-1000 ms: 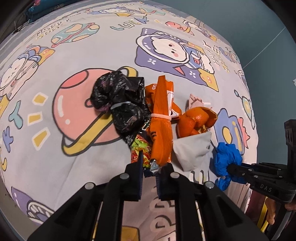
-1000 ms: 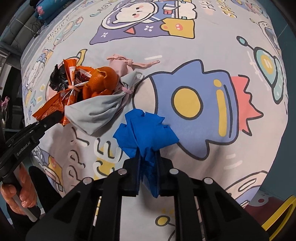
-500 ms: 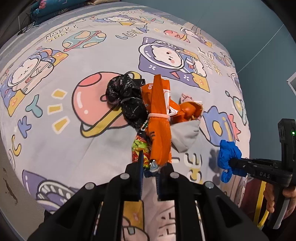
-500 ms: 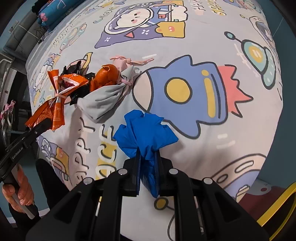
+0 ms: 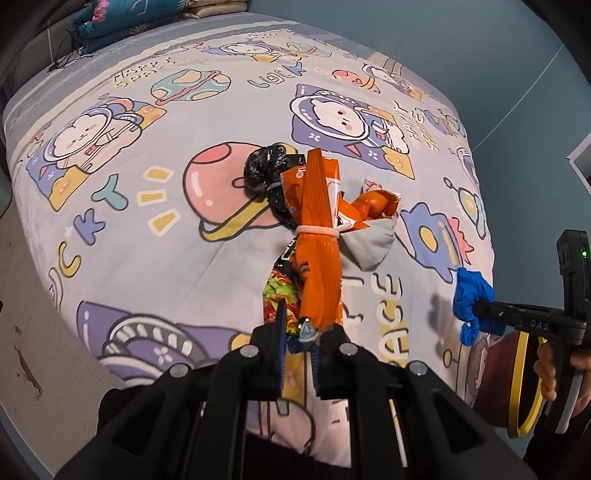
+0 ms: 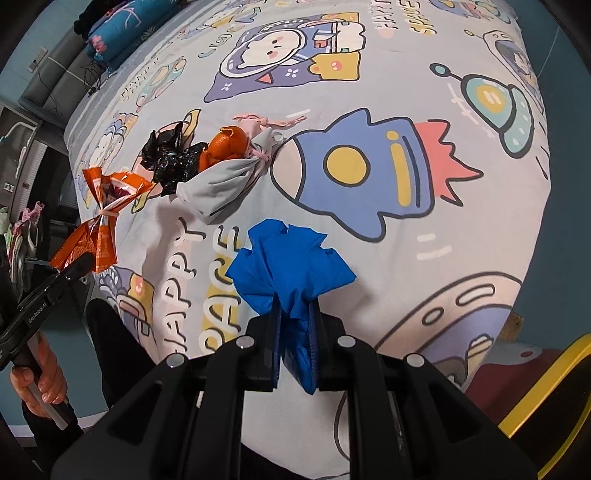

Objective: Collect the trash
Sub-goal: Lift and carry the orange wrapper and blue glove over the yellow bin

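Note:
My left gripper (image 5: 297, 332) is shut on an orange snack wrapper (image 5: 319, 251) tied with a white band, held above the bed; it also shows in the right wrist view (image 6: 99, 221). My right gripper (image 6: 293, 332) is shut on a crumpled blue wrapper (image 6: 288, 258), seen in the left wrist view (image 5: 471, 295) too. On the bed lie a black plastic bag (image 6: 170, 158), orange peel (image 6: 225, 146) and a grey cloth pouch (image 6: 218, 181) with a pink tie.
The bed has a cartoon space-print sheet (image 6: 369, 166). Folded blue bedding (image 6: 122, 29) lies at the far end. A dark red bin with a yellow rim (image 5: 517, 384) stands by the bed's right edge.
Both grippers have lifted and pulled back from the bed with their wrappers. The orange wrapper has come off the trash pile.

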`<state>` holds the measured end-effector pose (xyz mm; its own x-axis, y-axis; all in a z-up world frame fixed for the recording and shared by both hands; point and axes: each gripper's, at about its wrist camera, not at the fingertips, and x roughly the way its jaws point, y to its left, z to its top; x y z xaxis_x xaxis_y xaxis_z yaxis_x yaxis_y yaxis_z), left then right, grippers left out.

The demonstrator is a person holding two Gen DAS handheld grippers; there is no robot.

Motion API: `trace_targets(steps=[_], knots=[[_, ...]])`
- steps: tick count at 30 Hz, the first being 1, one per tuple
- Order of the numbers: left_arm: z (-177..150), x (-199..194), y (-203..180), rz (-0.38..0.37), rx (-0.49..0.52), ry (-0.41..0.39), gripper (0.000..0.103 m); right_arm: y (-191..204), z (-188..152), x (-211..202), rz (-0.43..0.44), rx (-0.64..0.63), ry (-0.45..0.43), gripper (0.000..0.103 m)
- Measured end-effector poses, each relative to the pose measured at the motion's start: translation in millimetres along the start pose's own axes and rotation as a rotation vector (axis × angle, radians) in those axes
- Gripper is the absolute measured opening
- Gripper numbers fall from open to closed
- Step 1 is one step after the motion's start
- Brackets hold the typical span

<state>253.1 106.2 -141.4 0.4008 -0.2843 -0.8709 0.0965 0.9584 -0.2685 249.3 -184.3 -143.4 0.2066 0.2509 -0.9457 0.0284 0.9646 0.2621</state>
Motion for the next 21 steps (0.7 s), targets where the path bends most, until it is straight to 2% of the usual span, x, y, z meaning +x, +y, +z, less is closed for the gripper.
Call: trace_targets(steps=[10, 21], knots=[[-23, -14, -2, -0.010, 0.018, 0.009, 0.010, -20, -25, -25, 0.000, 0.021, -0.034, 0.011], [-43, -22, -30, -0.033, 0.076, 0.027, 0.010, -49, -50, -45, 0.001, 0.062, -0.061, 0.012]])
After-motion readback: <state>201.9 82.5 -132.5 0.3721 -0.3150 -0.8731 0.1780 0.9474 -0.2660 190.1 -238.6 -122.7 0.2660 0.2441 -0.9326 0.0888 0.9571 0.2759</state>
